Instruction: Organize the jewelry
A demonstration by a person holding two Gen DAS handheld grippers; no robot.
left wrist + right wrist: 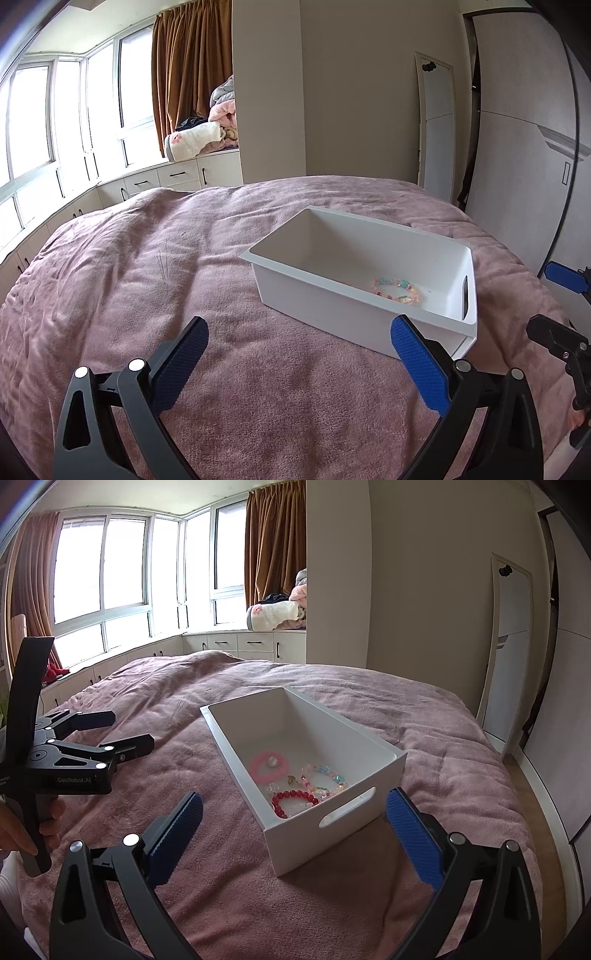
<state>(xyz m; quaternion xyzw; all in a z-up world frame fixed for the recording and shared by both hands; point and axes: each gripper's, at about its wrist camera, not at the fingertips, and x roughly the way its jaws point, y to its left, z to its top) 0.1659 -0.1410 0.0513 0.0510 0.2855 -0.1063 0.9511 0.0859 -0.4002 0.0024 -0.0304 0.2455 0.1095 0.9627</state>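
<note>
The left gripper hangs spread wide and empty over the blanket; the white bin sits ahead, right of centre. The right gripper is likewise wide apart and empty, with the bin's handle end between its fingers. Inside lie a pink ring, a red bracelet and a pastel bracelet. Windows and brown curtains stand behind
</note>
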